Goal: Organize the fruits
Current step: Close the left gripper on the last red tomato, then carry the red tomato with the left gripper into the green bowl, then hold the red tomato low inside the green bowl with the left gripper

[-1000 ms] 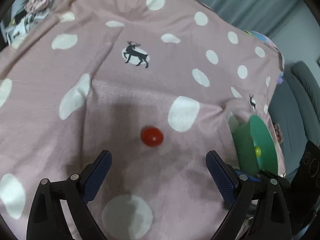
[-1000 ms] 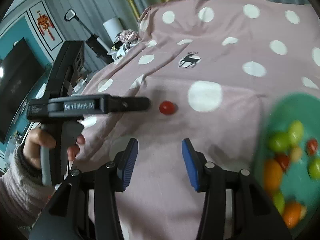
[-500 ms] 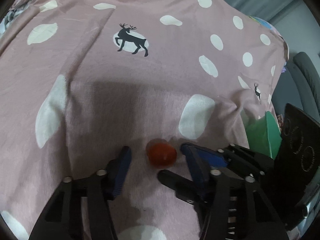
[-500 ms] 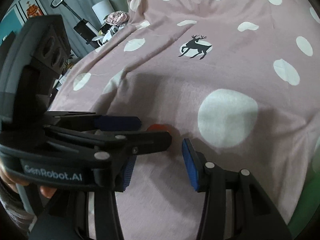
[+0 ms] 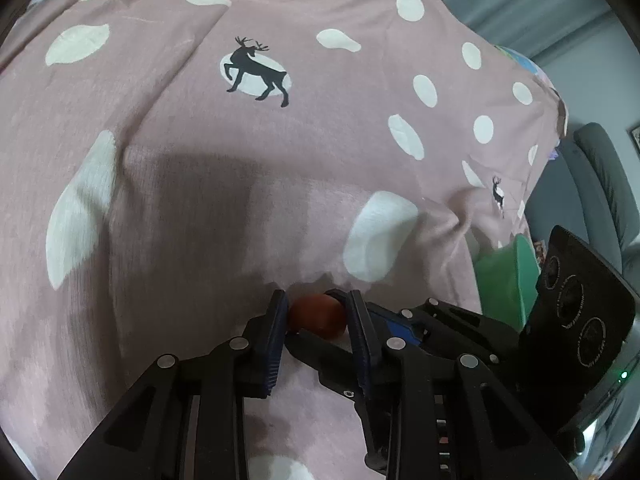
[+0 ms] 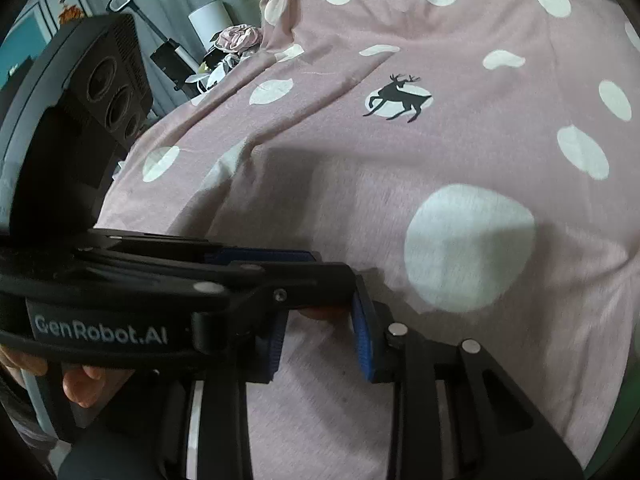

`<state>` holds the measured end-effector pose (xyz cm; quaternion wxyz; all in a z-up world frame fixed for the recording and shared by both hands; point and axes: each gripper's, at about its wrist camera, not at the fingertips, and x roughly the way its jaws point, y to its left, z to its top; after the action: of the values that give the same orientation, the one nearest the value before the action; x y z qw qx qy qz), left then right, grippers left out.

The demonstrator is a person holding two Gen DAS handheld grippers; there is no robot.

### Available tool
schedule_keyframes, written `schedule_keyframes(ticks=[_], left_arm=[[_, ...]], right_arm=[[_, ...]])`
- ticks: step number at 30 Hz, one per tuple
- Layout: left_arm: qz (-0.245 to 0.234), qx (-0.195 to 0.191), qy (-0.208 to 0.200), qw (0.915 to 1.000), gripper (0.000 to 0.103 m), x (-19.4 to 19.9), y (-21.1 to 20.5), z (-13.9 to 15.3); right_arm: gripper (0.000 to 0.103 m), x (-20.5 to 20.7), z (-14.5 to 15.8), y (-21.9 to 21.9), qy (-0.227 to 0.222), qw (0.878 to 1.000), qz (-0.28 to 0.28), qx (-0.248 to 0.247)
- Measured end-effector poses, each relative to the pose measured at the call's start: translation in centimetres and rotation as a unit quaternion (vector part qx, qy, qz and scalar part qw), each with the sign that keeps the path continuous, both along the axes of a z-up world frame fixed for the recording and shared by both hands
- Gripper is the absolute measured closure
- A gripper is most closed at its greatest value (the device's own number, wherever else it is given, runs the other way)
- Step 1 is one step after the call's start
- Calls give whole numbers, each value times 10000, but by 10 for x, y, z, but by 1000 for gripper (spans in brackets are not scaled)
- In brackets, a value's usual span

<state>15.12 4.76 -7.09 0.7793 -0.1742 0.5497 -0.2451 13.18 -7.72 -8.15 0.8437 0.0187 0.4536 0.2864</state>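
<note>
A small red tomato (image 5: 316,318) lies on the pink spotted cloth (image 5: 200,200). My left gripper (image 5: 316,300) has its jaws closing on it, blue pads pressed to its left and right sides. My right gripper's fingers (image 5: 320,350) reach in from the right and clamp the same tomato on its near and far sides. In the right wrist view my right gripper (image 6: 320,332) has its jaws closing around a red sliver of tomato (image 6: 322,313). The left gripper's finger (image 6: 304,276) crosses over it and hides most of it.
The rim of a green bowl (image 5: 500,280) shows at the cloth's right edge, behind the right gripper's black body (image 5: 576,312). A grey chair (image 5: 600,180) stands beyond it. A hand (image 6: 80,384) holds the left gripper. Clutter and a lamp sit at the far left.
Both grippers came down to the tomato. The left jaws went from wide to closed on it. The right gripper swung in from the bowl and narrowed around the same tomato.
</note>
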Motion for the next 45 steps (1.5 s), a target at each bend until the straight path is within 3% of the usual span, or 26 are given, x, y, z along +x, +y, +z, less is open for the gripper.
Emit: schedule_keyframes(ticks=[9,22,33,45], left_arm=[[-129,-27,-511,9986,73,-38,-21,47],[-941,56,-1238,9878,73,-88,-115,102],[-1593,143,-1426,9768,73,-109,-193,109],[-1875,290,-1421,9715,73,-115,-236,105]], right_arm=[[73,-38,35,-22,-349,9986,-201,348],[73,-114,83,-105,-940,9904,-881,505],[73,-150,89,-175,-1144,9806,-1546,386],[73,-155,81,-210,-1048,9749,-1897,514]])
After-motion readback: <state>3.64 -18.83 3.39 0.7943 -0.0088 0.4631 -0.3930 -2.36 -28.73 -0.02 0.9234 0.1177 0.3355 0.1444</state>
